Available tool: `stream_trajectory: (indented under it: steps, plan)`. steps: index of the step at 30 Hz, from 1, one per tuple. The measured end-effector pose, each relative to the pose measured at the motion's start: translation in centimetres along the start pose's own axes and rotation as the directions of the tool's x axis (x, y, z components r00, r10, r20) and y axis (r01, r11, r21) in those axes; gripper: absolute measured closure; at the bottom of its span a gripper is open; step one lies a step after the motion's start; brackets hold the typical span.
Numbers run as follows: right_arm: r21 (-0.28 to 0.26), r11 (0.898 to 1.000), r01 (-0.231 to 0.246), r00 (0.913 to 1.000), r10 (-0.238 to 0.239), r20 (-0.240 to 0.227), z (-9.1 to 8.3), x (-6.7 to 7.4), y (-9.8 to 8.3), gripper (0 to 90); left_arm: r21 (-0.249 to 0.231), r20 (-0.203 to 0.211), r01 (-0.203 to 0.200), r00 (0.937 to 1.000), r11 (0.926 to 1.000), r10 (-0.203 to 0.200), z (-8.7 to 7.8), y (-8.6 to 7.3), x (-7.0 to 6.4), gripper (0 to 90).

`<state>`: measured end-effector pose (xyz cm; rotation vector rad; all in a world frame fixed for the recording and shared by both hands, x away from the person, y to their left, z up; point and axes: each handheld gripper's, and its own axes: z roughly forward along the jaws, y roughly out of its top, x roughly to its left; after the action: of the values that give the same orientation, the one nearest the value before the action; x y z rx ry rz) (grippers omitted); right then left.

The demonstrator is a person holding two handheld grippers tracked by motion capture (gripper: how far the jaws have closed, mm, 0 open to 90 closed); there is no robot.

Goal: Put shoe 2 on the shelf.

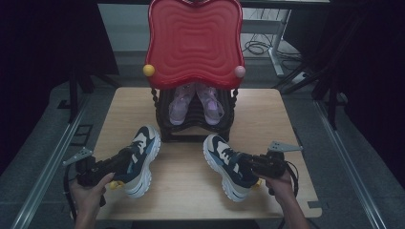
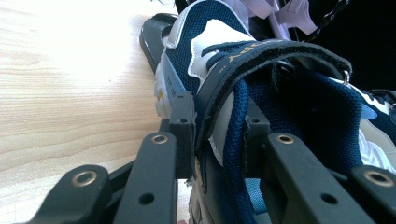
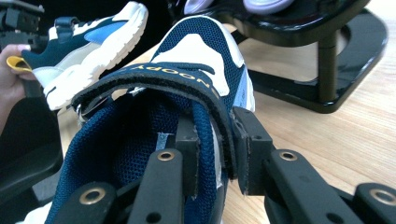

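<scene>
High view: left gripper clamps the left sneaker and right gripper the right sneaker, both near the rack; left gripper view and right gripper view: jaws pinch each collar.

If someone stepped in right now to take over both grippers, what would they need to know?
Left gripper: shut on the collar of the left sneaker.
Right gripper: shut on the collar and strap of the right sneaker.
Both sneakers are over the table, in front of the black rack.
Done: both sneakers gripped. The rack's low shelf already holds pink shoes.
Left: probably placing the sneakers on the rack.
</scene>
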<state>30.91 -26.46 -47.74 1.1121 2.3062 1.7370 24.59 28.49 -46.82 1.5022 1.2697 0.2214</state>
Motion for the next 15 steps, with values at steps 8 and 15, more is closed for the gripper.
stream_trajectory:
  steps: [8,15]
  plan:
    - [-0.048,0.999,-0.024,0.9994,0.026,0.023,-1.6,-0.8,-0.2,74.0,-0.033,0.005,0.016,0.9999,0.9993,-0.016,-0.4,0.2,0.4,73.0]
    - [-0.109,0.993,-0.047,0.9977,0.052,0.042,-3.0,-1.4,-0.1,74.0,-0.057,0.006,0.023,0.9997,0.9981,-0.023,-0.9,0.4,0.6,73.0]
